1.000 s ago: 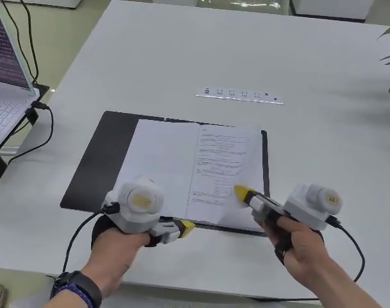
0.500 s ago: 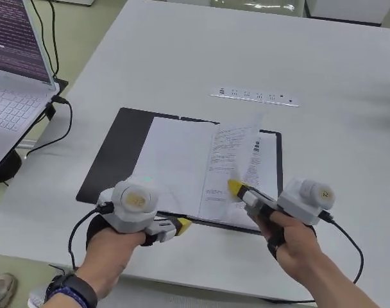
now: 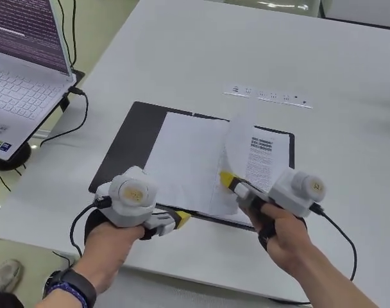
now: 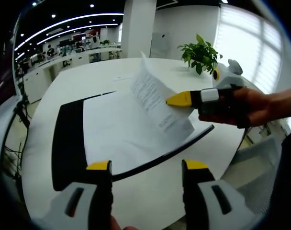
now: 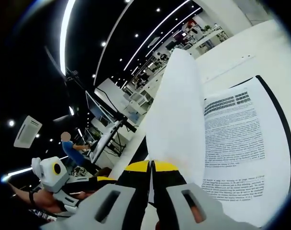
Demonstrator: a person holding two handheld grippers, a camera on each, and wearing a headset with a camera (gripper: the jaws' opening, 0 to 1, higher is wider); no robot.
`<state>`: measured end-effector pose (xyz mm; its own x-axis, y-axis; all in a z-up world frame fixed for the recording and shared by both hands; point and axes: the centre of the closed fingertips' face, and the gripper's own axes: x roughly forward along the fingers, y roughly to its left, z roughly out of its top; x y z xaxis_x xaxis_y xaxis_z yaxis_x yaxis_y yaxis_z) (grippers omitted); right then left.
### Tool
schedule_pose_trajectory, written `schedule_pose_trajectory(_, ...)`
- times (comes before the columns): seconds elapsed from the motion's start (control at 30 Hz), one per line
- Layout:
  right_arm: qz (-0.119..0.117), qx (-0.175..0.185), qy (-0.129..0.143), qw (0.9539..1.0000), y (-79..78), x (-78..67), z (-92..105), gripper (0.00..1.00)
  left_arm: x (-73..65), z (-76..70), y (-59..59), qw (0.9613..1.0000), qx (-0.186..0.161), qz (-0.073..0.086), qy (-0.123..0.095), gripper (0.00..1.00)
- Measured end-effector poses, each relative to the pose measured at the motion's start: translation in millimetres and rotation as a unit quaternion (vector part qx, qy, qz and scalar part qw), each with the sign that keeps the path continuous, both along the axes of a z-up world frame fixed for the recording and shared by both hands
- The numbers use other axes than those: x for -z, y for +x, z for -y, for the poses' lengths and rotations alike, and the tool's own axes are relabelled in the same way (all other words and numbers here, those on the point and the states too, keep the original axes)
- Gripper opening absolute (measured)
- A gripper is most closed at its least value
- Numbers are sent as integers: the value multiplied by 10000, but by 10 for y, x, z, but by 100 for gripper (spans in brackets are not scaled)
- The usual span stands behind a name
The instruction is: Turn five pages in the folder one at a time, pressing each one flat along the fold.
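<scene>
Mid page-turn, lift phase. The right tongs (image 5: pixel 151 167) are pinching the near edge of one page (image 3: pixel 238 151), tips pressed together on the paper. The page is standing up over the fold of the folder (image 3: pixel 127 151) and curling toward the folder's left half. The folder is lying open and flat on the table (image 3: pixel 182 58), with printed text showing on its right half and a blank sheet on its left half.

The left tongs (image 4: pixel 147 165) are hanging spread wide just off the folder's near edge, gripping nothing and, as far as I can see, touching nothing.

My read on the next move: the right tongs are going to need to carry the page over the fold, lay it on the folder's left half and let go. Then one of the tongs runs along the fold to press it flat. I can't tell whether a second sheet is caught in the pinch, or which of the five turns this is.
</scene>
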<state>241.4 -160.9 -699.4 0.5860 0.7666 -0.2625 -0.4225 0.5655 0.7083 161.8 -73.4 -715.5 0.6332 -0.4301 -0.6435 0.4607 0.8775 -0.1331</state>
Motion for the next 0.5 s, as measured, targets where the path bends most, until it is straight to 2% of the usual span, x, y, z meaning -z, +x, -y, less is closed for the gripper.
schedule_pose_trajectory(0.5, -21, -376, 1, 9993, -8, -25, -480, 0, -60, -309, 24, 9995, -293, 78, -81, 58)
